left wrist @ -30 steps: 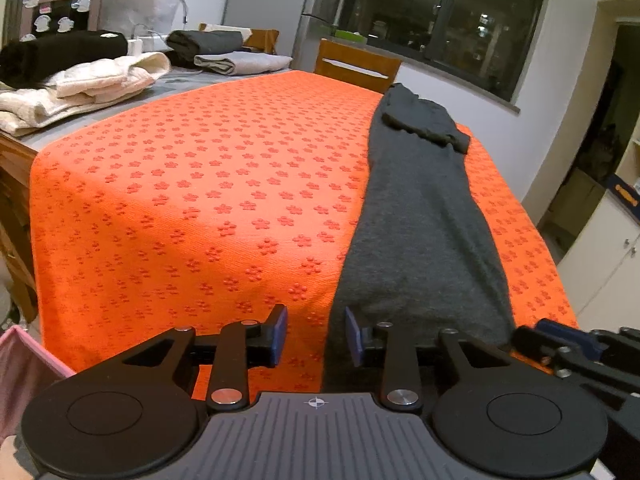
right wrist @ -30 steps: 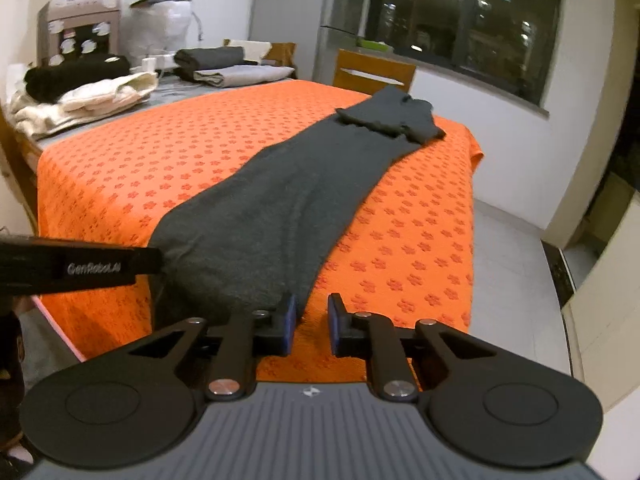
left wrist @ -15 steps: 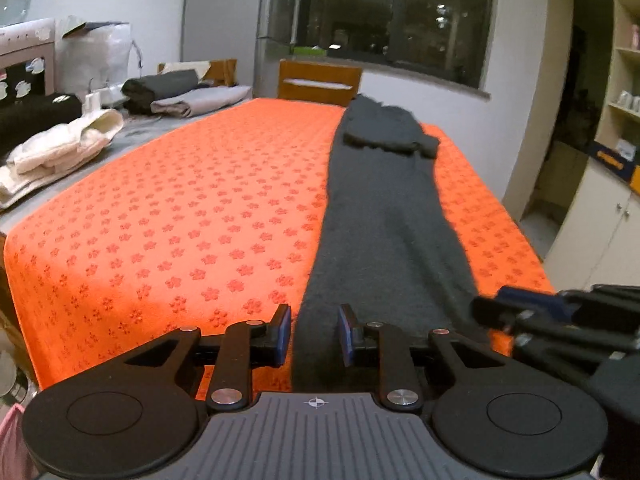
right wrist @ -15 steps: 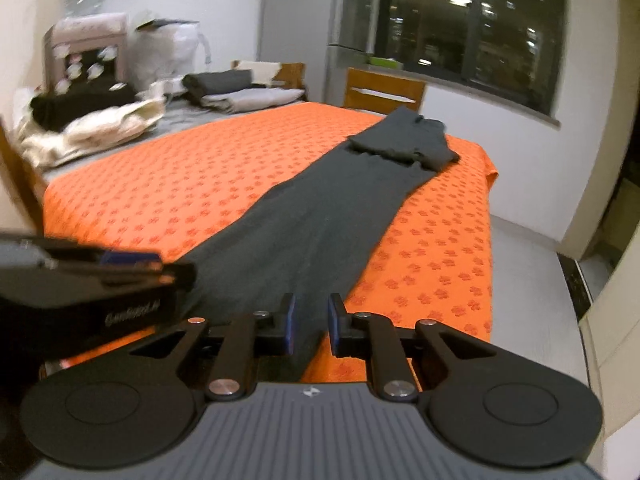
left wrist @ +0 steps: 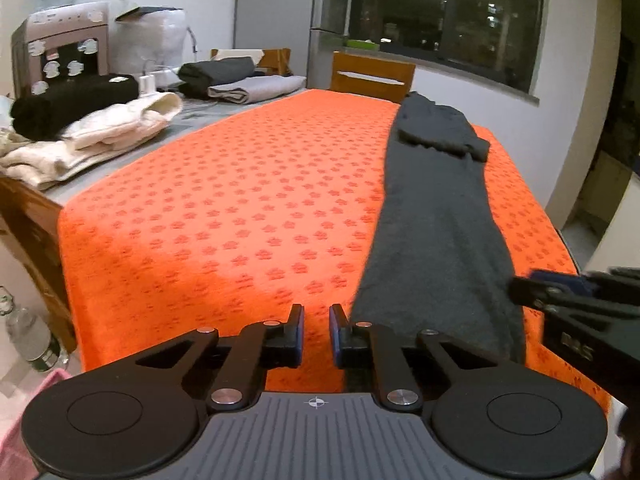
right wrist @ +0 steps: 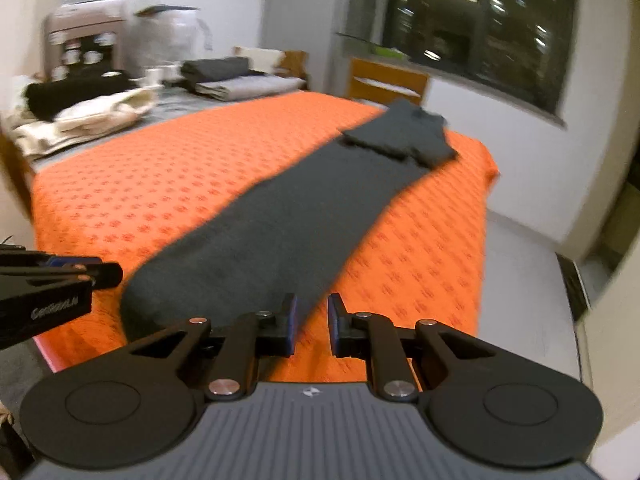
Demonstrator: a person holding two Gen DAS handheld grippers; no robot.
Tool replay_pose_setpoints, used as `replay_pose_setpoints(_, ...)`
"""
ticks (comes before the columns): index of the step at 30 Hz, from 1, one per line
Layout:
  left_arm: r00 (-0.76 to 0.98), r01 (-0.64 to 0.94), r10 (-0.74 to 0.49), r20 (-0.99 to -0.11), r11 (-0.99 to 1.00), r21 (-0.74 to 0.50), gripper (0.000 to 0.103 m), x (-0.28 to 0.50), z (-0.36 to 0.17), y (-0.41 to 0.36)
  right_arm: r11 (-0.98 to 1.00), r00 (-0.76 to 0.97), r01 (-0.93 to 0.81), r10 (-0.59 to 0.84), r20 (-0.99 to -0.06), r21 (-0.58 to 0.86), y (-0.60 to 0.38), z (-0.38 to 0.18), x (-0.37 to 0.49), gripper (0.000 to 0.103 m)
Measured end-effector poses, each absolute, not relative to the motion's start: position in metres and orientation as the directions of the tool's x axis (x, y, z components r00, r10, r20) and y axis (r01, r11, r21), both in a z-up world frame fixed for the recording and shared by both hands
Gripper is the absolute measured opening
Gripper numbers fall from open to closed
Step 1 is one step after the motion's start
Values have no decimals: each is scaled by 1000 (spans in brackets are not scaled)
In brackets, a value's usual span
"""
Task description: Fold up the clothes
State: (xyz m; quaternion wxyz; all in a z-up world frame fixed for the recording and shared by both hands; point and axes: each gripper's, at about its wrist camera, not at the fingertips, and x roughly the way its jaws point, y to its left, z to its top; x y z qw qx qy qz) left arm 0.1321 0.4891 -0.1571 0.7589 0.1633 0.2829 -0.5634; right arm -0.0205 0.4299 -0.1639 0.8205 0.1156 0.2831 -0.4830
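Grey cloth (left wrist: 436, 216), a long dark garment folded into a narrow strip, lies flat on the orange cover (left wrist: 240, 216), running from the near edge of the table to its far end, where the top part is doubled back on itself in a thicker pad. It lies along the right half of the cover in the left wrist view. The left gripper (left wrist: 316, 332) hovers at the near edge of the cover, just left of the strip's near end; its jaws have just been closing and now stand a narrow gap apart with only orange cover showing between them, nothing held. The right gripper (right wrist: 312, 324) hangs over the strip's near right corner, its jaws a small way apart, the cloth's edge showing past the left finger but not pinched. Beyond the cover's left side, on a bare grey stretch of the table, lie a cream garment (left wrist: 92, 136) with a black one (left wrist: 72, 100) on top, and farther back a folded dark and pale pile (left wrist: 236, 80). A wooden chair (left wrist: 372, 76) stands at the cover's far end, under a dark window (left wrist: 440, 12).
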Motion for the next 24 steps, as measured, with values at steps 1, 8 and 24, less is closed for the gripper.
replay_pose_setpoints(1, 209, 945, -760, -616, 320, -73, 17, 133, -153, 493, 532, 392, 843, -707, -589, -77, 426, -165, -19, 18)
replay_pose_setpoints(8, 259, 931, -734, -628, 362, -38, 17, 115, -121, 506, 594, 462, 804, -578, -673, 42, 409, -160, -54, 19)
replay_pose_setpoints(24, 351, 858, -658, -666, 511, -53, 66, 6, -66, 478, 856, 698, 502, -316, -642, 124, 331, -38, -185, 46)
